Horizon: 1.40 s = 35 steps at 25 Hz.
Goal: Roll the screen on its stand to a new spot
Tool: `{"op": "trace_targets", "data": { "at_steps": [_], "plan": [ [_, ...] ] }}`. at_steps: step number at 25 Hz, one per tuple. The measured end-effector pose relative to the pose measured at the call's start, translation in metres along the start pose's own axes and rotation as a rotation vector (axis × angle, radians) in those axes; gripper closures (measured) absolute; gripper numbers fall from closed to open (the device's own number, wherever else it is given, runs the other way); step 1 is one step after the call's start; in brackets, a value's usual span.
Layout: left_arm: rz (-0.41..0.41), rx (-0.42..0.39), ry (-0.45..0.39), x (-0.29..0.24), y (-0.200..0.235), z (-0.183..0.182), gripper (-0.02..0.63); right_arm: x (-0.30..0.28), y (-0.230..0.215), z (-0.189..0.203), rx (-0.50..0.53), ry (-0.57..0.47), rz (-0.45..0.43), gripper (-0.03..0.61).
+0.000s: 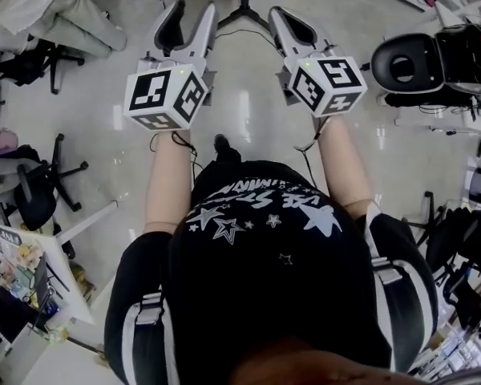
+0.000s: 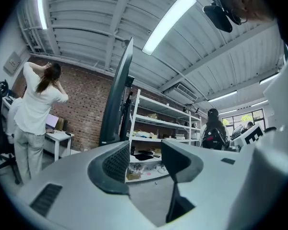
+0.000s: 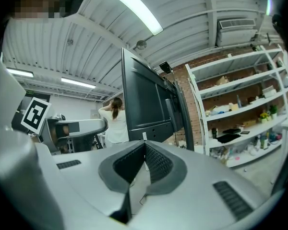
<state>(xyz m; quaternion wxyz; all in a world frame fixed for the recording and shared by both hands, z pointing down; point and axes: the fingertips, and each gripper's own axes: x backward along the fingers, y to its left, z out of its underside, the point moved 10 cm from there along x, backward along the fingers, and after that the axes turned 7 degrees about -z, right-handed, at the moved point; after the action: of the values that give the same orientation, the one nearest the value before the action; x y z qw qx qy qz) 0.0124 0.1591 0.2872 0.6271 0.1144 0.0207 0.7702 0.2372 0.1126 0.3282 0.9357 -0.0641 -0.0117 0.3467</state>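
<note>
Open floor (image 1: 248,111) before edge-on screen (image 2: 117,95)

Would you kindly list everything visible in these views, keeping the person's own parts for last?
screen: one, black, on its stand ahead of both grippers
shelving: one unit, white, beside the screen
brick wall: one, reddish, behind the shelving
person in white top: one, standing left of the screen
office chairs: at least two, black, floor at left
left gripper: one, grey, jaws apart, empty
right gripper: one, grey, jaws together
</note>
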Motion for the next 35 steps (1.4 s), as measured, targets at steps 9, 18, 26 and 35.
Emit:
{"op": "trace_targets", "data": {
  "at_steps": [9,18,26,35],
  "plan": [
    [-0.006,0.018,0.035,0.049,-0.06,0.011,0.431,0.073,0.007,0.009,-0.001,0.004,-0.013,0.572],
    [-0.048,0.002,0.014,0.094,-0.093,0.014,0.574,0.121,0.023,0.013,0.022,-0.009,-0.015,0.572],
    [-0.035,-0.008,0.023,0.116,-0.11,0.021,0.604,0.141,0.033,0.021,0.035,0.009,-0.039,0.572],
    [-0.032,-0.029,0.019,0.122,-0.12,0.027,0.604,0.152,0.035,0.028,0.047,0.018,-0.059,0.572]
  ]
}}
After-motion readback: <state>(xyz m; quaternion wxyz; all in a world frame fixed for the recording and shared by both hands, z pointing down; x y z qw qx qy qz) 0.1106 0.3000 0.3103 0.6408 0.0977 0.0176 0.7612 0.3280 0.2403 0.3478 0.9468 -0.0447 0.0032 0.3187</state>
